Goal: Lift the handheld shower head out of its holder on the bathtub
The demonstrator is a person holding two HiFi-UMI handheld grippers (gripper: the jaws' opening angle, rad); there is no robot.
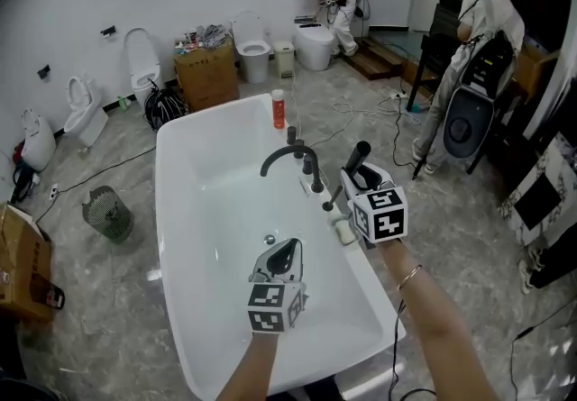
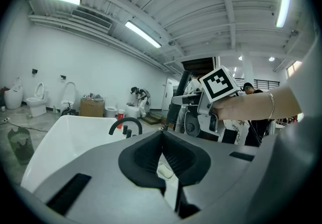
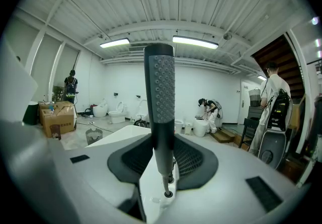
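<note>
The black handheld shower head (image 1: 358, 157) stands upright at the right rim of the white bathtub (image 1: 180, 210). My right gripper (image 1: 358, 177) is shut on its handle. In the right gripper view the shower head (image 3: 160, 102) rises between the pads of the right gripper (image 3: 162, 155), and its thin lower end reaches down to a small round fitting (image 3: 166, 194) on the white rim. The black faucet (image 1: 290, 156) arches over the tub just to its left. My left gripper (image 1: 287, 253) hangs over the tub's inside, shut and holding nothing; its tips (image 2: 162, 136) meet.
A red bottle (image 1: 278, 109) stands on the tub's far rim and a small pale block (image 1: 343, 231) lies on the right rim. Around the tub are toilets (image 1: 252, 48), a cardboard box (image 1: 207, 75), a wire basket (image 1: 108, 213), floor cables, and a person (image 1: 478, 30) at the right.
</note>
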